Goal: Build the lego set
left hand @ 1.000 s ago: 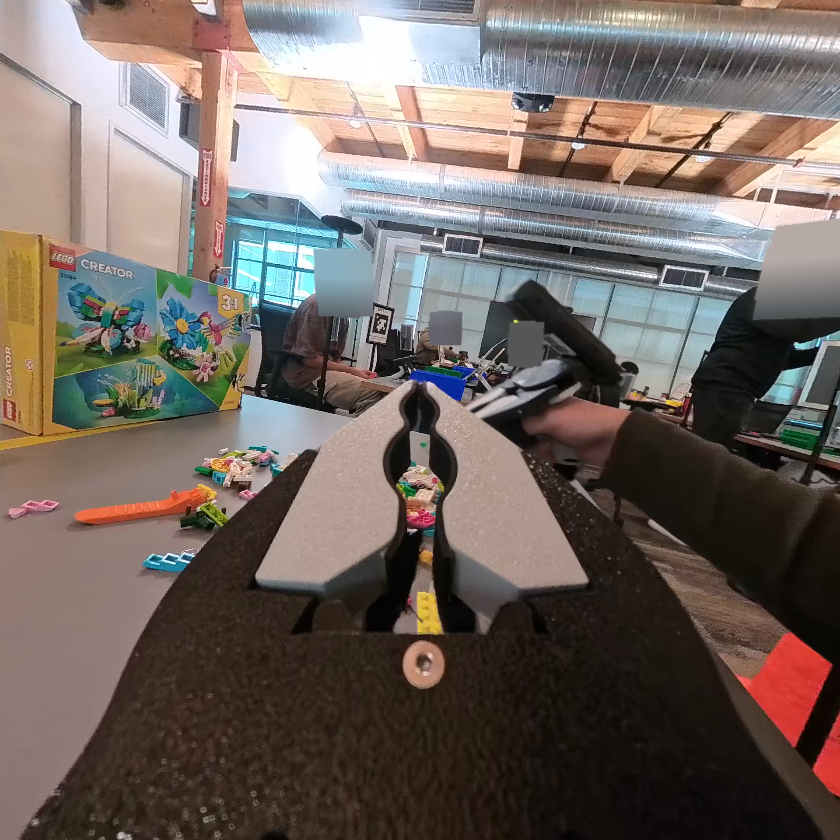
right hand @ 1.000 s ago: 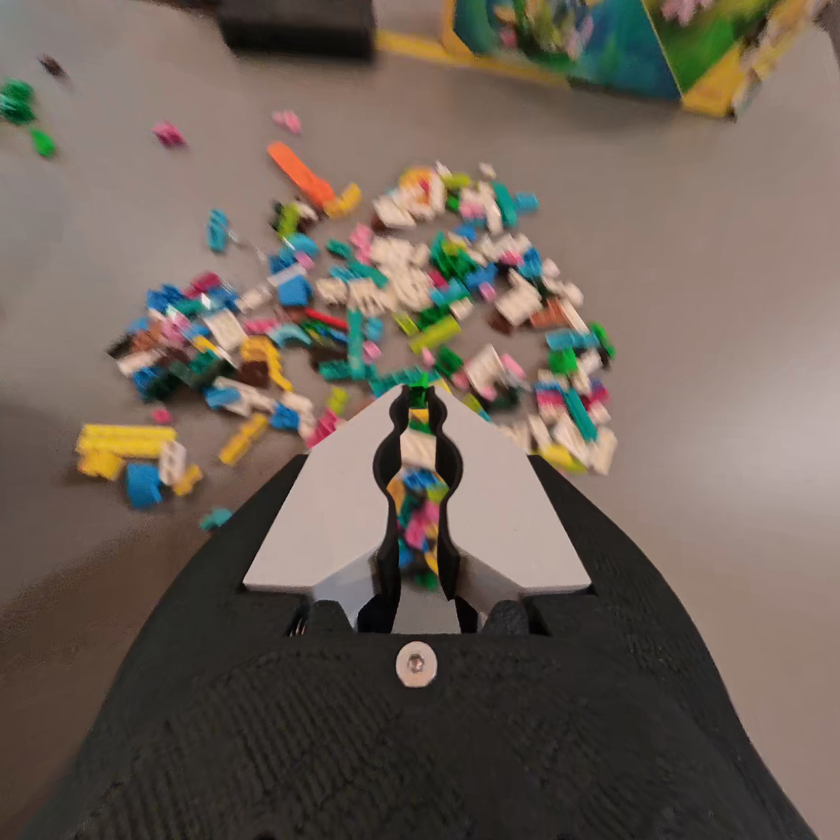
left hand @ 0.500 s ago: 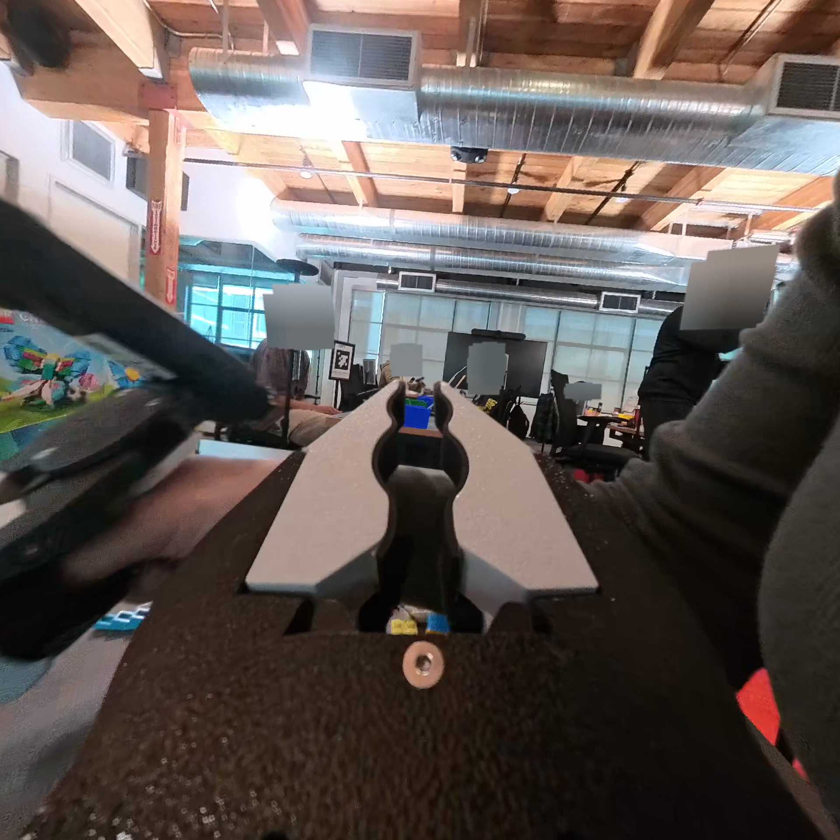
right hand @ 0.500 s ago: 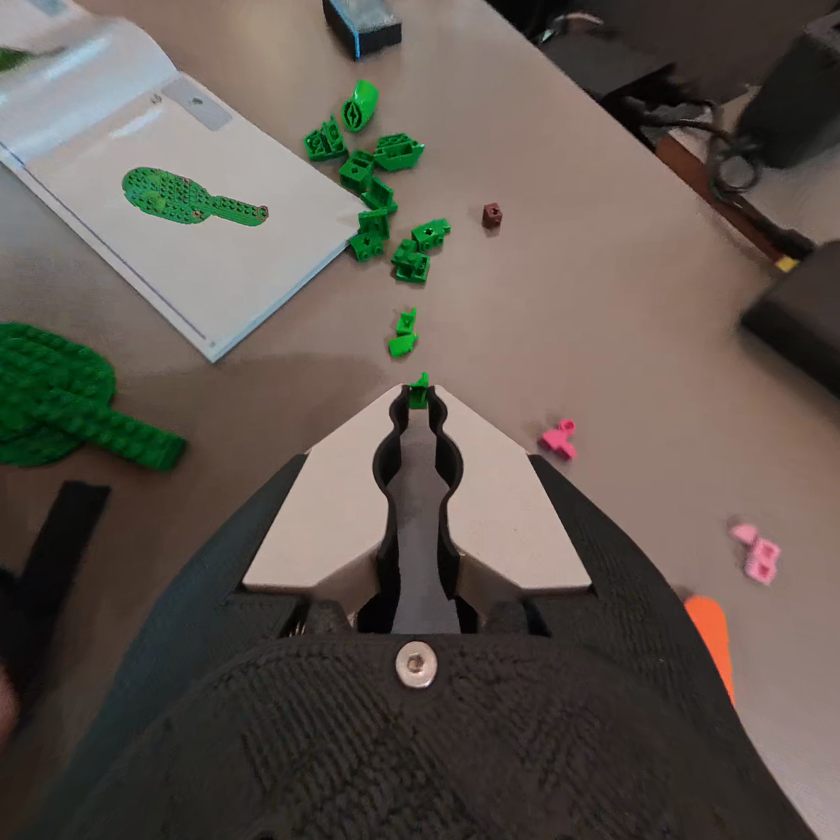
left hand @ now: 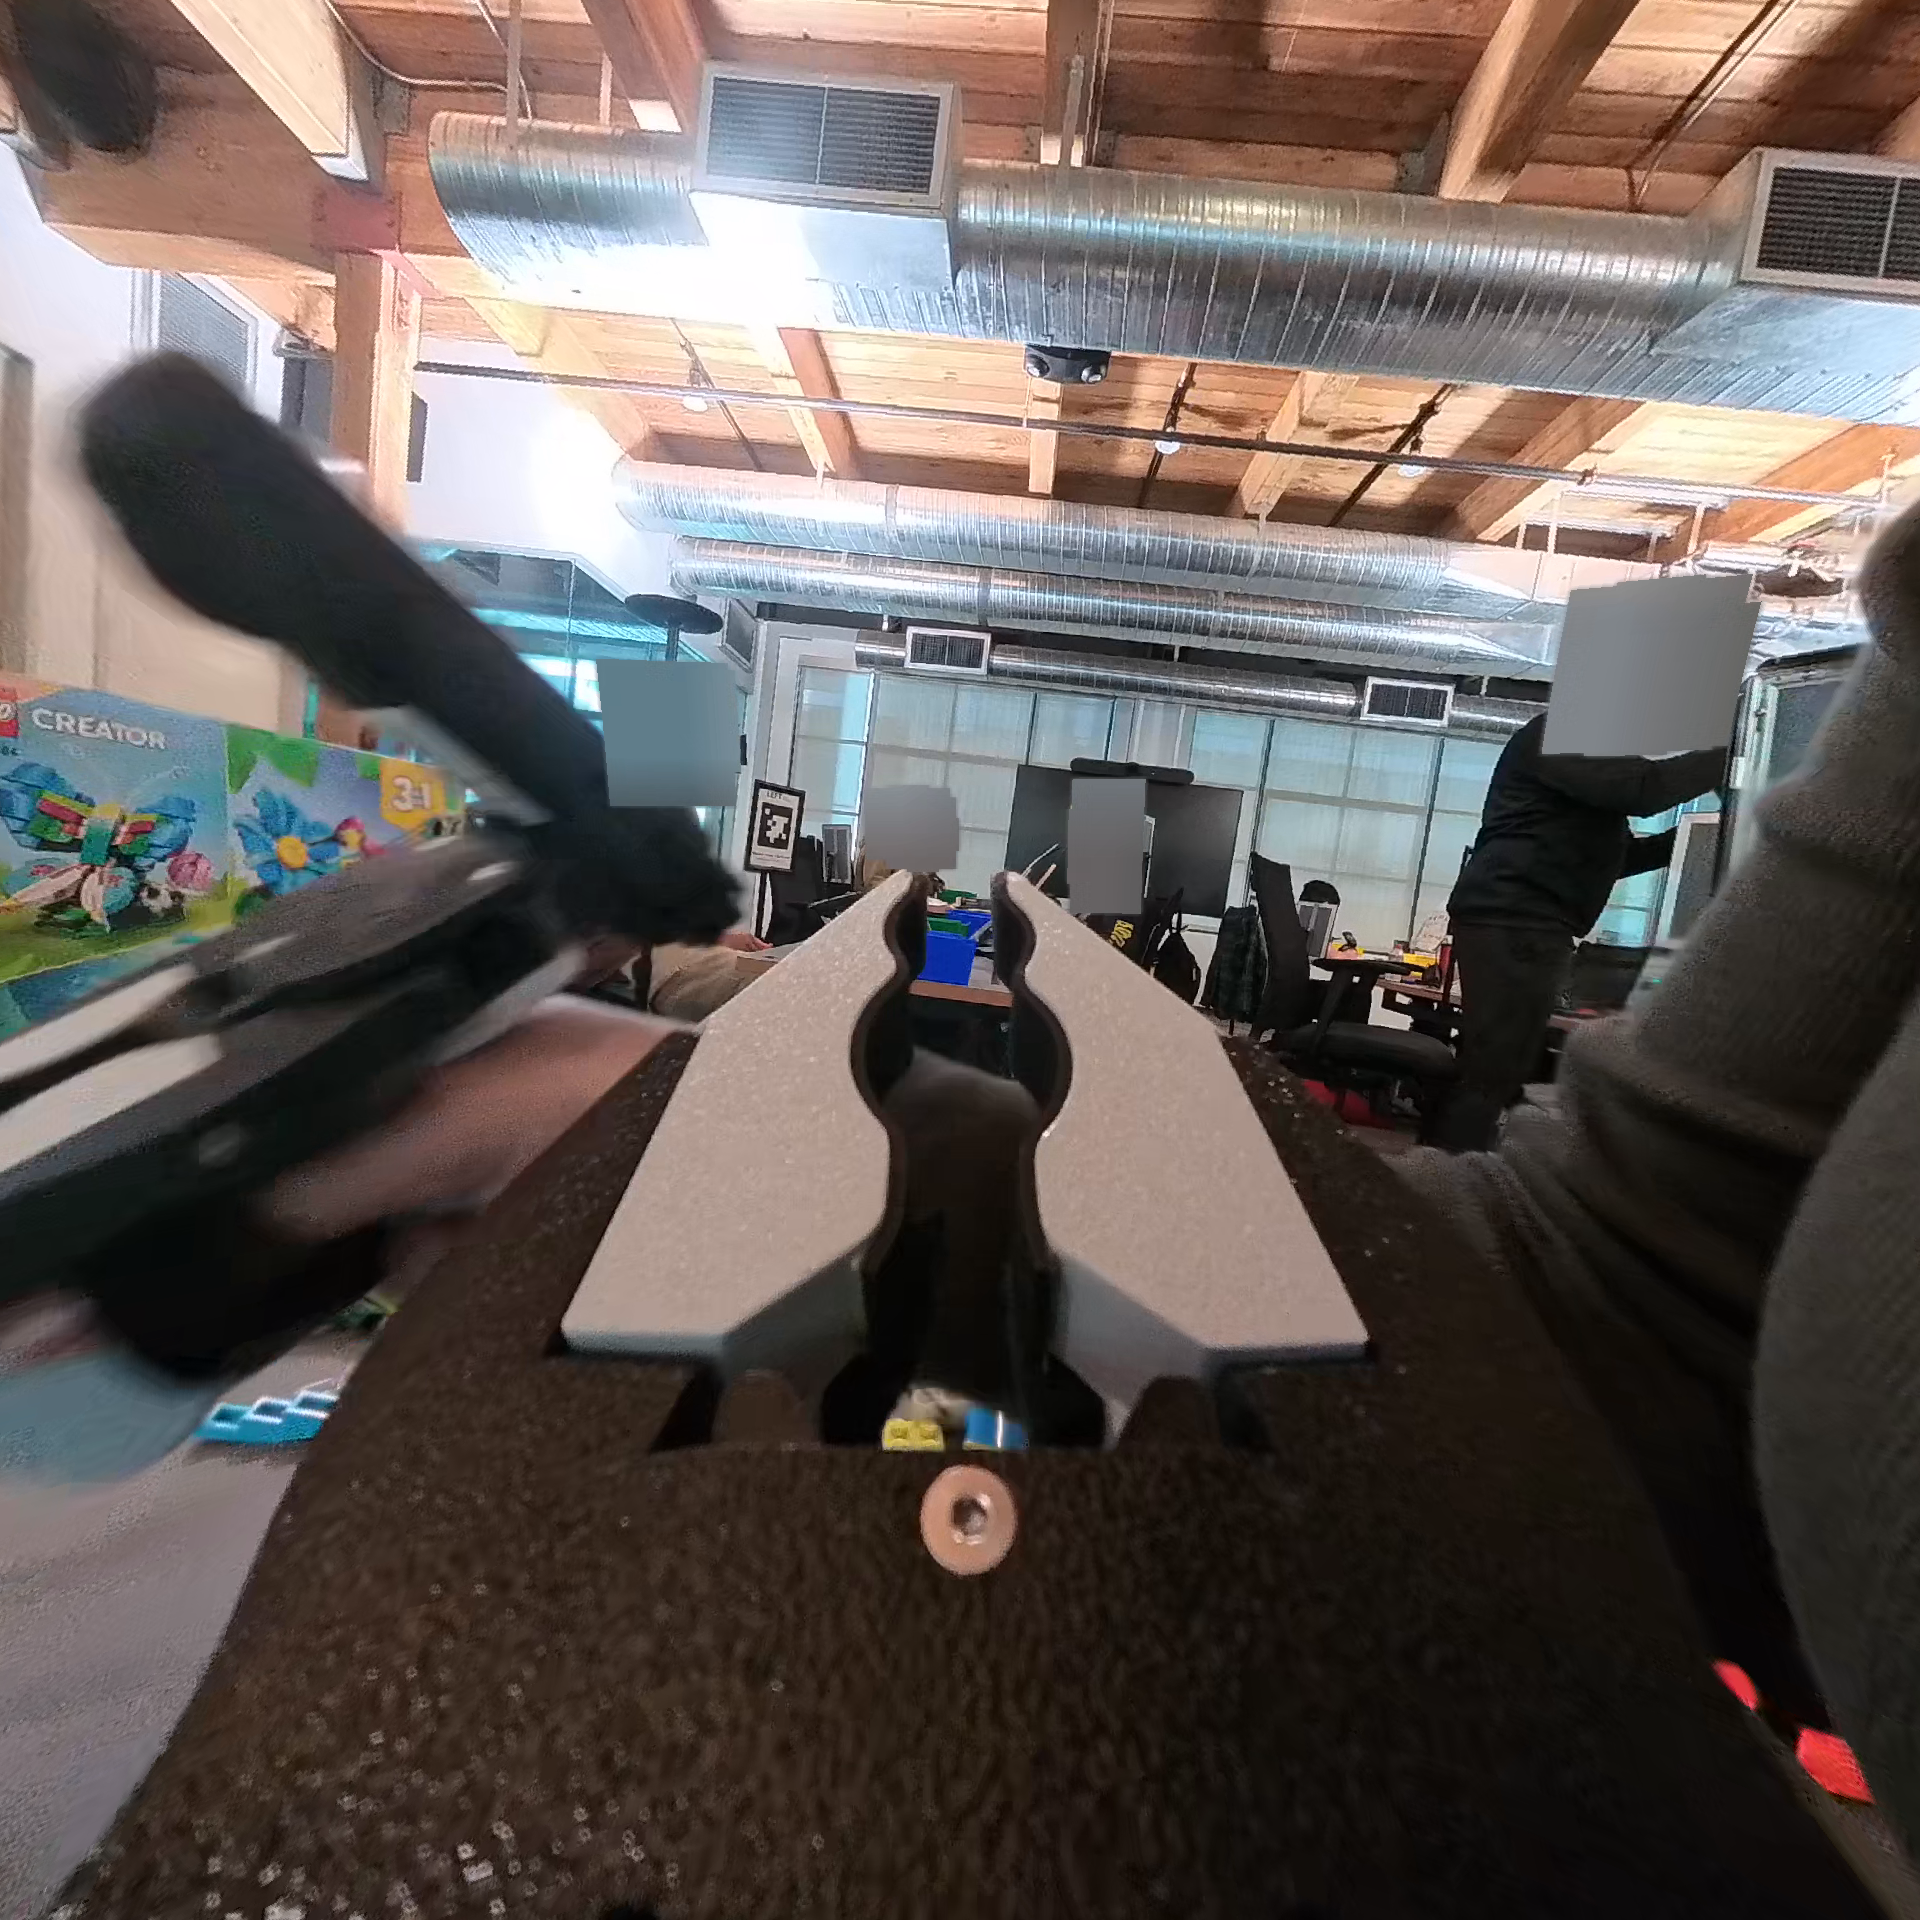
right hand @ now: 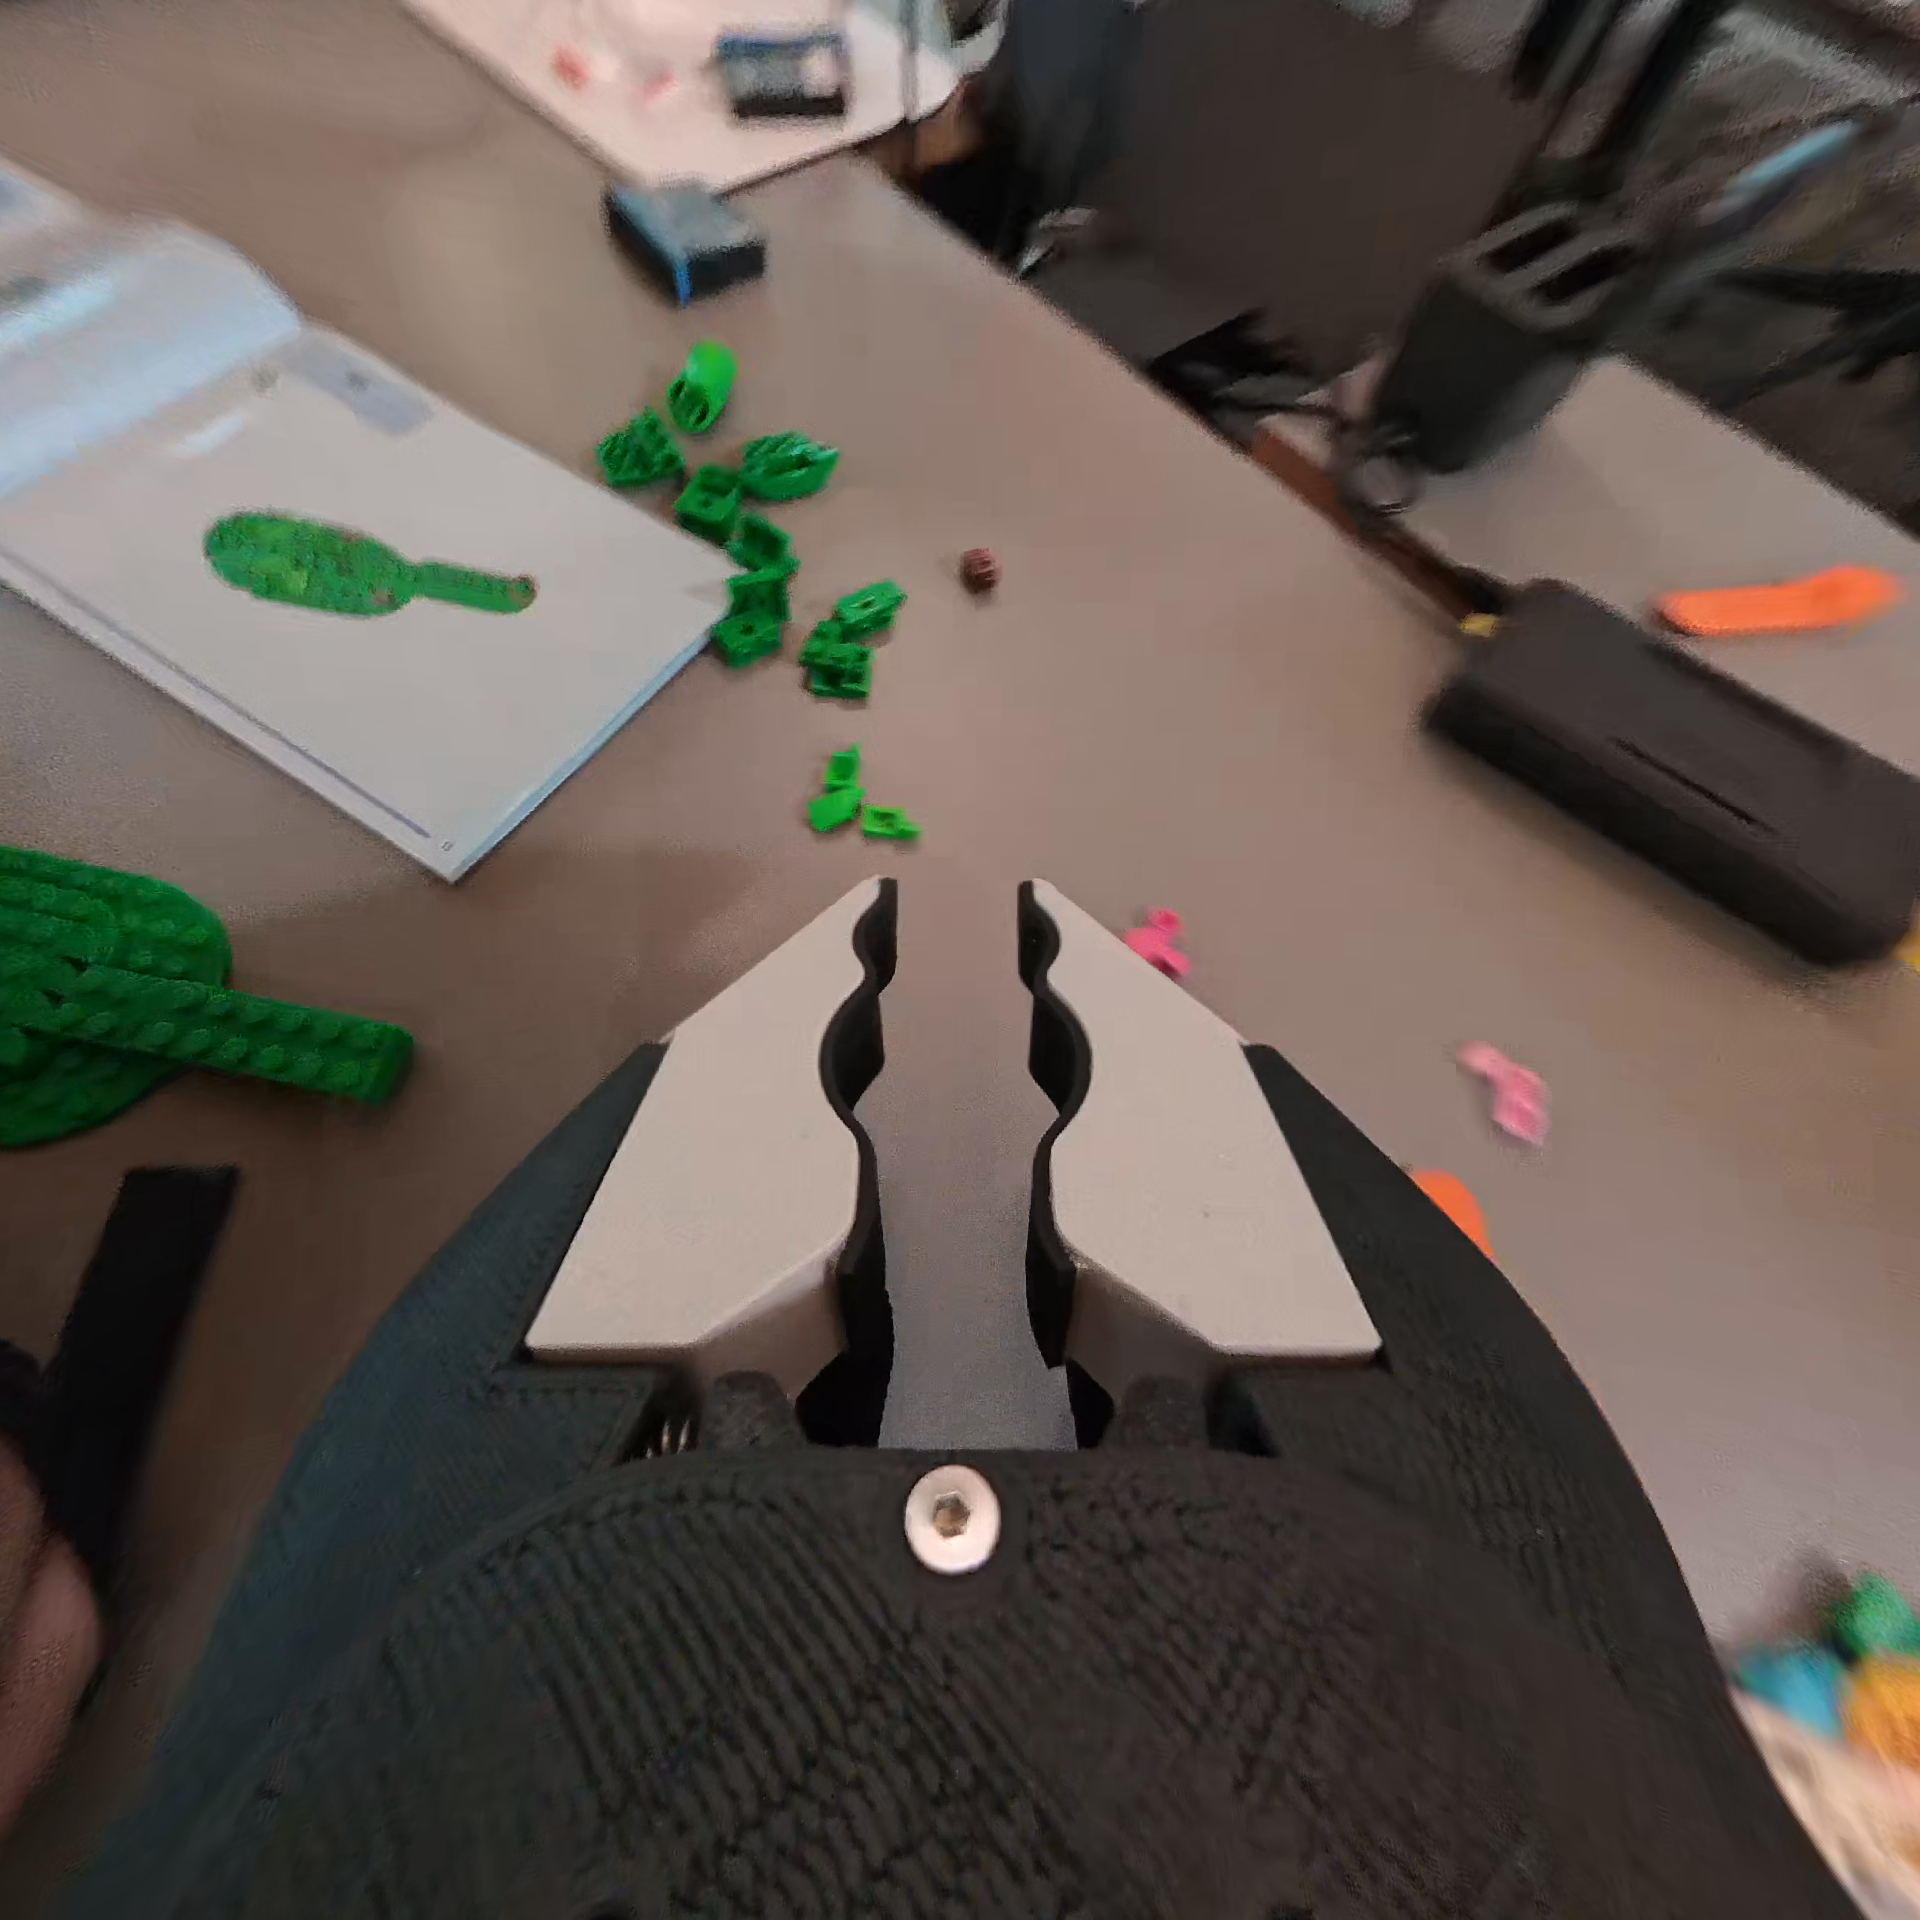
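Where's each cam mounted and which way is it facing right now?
Left wrist: on the left gripper, tilted up across the office to the ceiling ducts; own fingers, a sleeve, the other gripper blurred at left.
Right wrist: on the right gripper, angled down at the table, booklet, green pieces; own fingers.
Shared: the table, right gripper.

light: bright ceiling glare, dimmer table (right hand: 1195, 727) | blur: motion-smeared edges (wide-angle bending) | centre: sharp
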Motion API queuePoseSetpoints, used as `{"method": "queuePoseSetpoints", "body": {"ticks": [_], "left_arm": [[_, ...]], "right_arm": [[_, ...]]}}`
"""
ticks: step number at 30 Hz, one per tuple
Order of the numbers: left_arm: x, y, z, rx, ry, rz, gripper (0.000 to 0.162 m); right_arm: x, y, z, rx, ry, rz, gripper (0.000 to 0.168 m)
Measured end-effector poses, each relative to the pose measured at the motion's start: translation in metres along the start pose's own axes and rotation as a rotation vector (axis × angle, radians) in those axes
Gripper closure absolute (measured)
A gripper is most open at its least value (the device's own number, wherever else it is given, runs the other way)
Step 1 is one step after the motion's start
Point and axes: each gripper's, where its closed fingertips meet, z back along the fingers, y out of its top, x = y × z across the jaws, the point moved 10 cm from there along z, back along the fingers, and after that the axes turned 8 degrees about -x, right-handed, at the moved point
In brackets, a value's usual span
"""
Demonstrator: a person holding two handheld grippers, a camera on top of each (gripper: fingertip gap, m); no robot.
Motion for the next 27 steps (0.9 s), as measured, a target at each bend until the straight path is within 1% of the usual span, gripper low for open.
{"method": "queuePoseSetpoints", "body": {"ticks": [2, 4, 7, 9, 12, 14, 16, 19, 22, 27], "left_arm": [[0.0, 0.0, 0.0, 0.002, 0.003, 0.003, 0.152], [-0.001, 0.0, 0.0, -0.001, 0.008, 0.005, 0.153], [-0.002, -0.001, -0.001, -0.008, 0.016, 0.007, 0.153], [-0.002, -0.001, -0.001, -0.011, 0.024, 0.007, 0.154], [-0.003, -0.002, -0.002, -0.029, 0.053, -0.002, 0.157], [-0.003, -0.003, -0.003, -0.039, 0.061, -0.011, 0.159], [-0.003, -0.003, -0.004, -0.044, 0.073, -0.023, 0.161], [-0.004, -0.003, -0.003, -0.043, 0.079, -0.013, 0.161], [-0.004, -0.003, -0.004, -0.049, 0.083, -0.009, 0.162], [-0.004, -0.004, -0.004, -0.055, 0.083, -0.011, 0.162]], "right_arm": [[0.011, -0.013, 0.036, 0.048, -0.092, -0.062, 0.147], [0.023, -0.036, 0.073, 0.09, -0.214, -0.145, 0.15], [0.041, -0.081, 0.126, 0.088, -0.391, -0.291, 0.151], [0.052, -0.114, 0.159, 0.051, -0.514, -0.4, 0.151], [0.064, -0.155, 0.195, 0.04, -0.679, -0.55, 0.151], [0.066, -0.176, 0.209, -0.011, -0.733, -0.611, 0.149], [0.062, -0.189, 0.218, -0.065, -0.737, -0.625, 0.149], [0.048, -0.203, 0.225, -0.146, -0.64, -0.607, 0.151], [0.035, -0.215, 0.23, -0.202, -0.594, -0.563, 0.153], [0.023, -0.221, 0.235, -0.201, -0.523, -0.555, 0.155]]}}
